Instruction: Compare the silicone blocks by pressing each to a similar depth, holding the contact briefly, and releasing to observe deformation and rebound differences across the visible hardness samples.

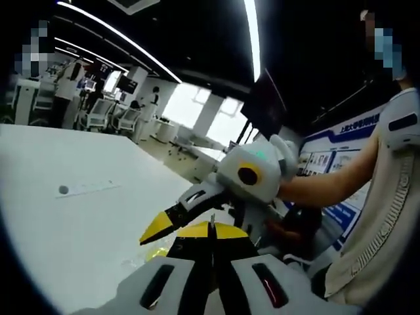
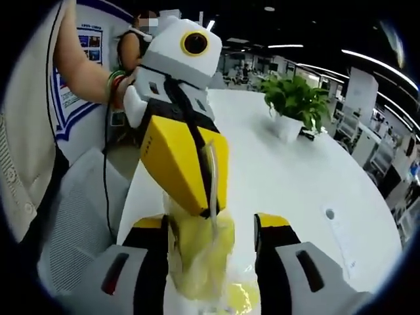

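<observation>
In the left gripper view we are looking along the left tool (image 1: 211,231), whose yellow tips are sitting pressed together at 6 o'clock, so its jaws are standing narrow; whether anything thin is pinched between them we cannot tell here. The right tool (image 1: 161,226) is reaching in from 3 o'clock, a person's hand (image 1: 283,172) gripping its white body, its yellow tip pointing toward 8 o'clock. Just below it, at 7 o'clock, a patch of the yellow silicone block (image 1: 156,253) is showing on the white tabletop (image 1: 79,216).

In the right gripper view the right tool (image 2: 213,223) is standing wide, its two yellow-tipped jaws well apart at 6 o'clock. Between them the translucent yellow silicone block (image 2: 200,259) is rising, and the left tool (image 2: 210,209) is coming down from 11 o'clock with its closed yellow jaws meeting the block's top, apparently gripping a thin clear edge of it. A potted plant (image 2: 295,98) is standing on the tabletop (image 2: 289,177) at 1 o'clock.
</observation>
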Tool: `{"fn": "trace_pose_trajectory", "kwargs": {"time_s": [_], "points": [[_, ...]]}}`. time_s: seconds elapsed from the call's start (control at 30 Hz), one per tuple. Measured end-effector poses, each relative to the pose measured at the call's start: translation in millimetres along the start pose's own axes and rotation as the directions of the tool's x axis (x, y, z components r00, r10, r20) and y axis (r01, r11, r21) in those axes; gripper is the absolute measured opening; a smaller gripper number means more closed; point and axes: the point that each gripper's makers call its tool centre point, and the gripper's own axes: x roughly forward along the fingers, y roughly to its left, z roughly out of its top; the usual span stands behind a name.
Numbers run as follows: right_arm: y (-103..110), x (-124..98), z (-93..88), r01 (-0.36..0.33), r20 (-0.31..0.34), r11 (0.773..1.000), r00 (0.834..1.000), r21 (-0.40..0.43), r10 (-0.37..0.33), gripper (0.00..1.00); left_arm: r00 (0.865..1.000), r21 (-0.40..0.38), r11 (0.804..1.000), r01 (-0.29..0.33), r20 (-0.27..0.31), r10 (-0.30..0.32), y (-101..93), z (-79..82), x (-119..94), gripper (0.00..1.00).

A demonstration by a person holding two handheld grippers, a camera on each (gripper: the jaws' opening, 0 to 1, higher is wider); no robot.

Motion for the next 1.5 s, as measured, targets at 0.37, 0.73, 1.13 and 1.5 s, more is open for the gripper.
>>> {"fn": "trace_pose_trajectory", "kwargs": {"time_s": [0.37,0.73,1.13,1.5], "points": [[4.0,-9.0,8.3,0.006,0.071,0.996,0.997,0.094,-0.013,0.55,0.999,-0.039,0.999,-0.032,0.019,0.033,10.1,-1.4,-1.5,0.0],[2.2,-24.8,7.5,0.08,0.135,0.982,0.986,0.169,-0.103,0.54,0.997,-0.088,0.994,-0.064,0.044,0.068,20.4,-4.5,-6.3,0.0],[-0.3,-52.7,-5.9,0.231,0.167,0.942,0.947,0.244,-0.275,0.56,0.986,-0.142,0.98,-0.139,0.069,0.149,38.6,-9.9,-12.1,0.0],[5.5,-80.2,-21.1,0.295,0.173,0.895,0.914,0.333,-0.366,0.54,0.976,-0.183,0.968,-0.174,0.1,0.194,53.5,-7.6,-16.7,0.0]]}}
